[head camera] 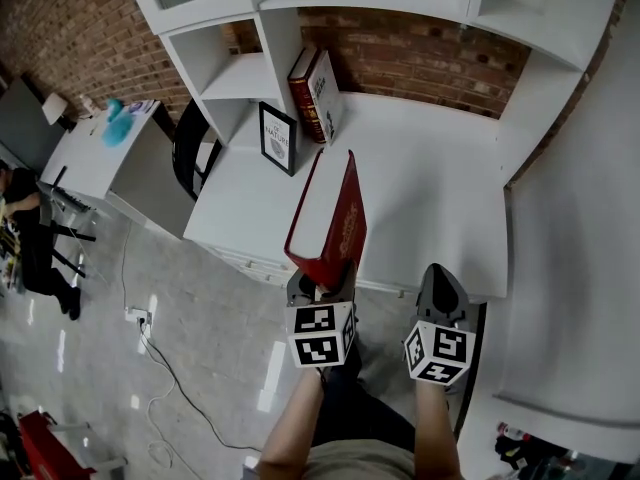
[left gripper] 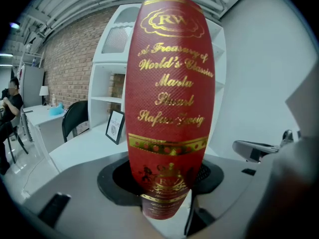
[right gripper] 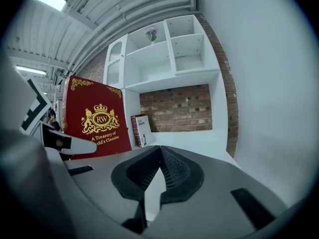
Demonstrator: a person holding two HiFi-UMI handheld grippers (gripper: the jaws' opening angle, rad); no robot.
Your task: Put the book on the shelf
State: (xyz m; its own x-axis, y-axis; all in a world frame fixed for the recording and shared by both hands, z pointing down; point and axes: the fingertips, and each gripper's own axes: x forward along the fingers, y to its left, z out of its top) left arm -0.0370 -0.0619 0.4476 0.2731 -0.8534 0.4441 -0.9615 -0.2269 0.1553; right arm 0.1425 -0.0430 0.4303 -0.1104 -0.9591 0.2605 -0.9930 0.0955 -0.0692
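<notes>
While the shelf lacks it, the jaws of the left gripper clamp the red book upright above the desk edge, and the right gripper has its jaws together, empty, so placing remains.

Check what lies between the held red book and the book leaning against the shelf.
Ahead of the red book, only bare white desktop, in the head view; the framed sign stands left of that stretch.
</notes>
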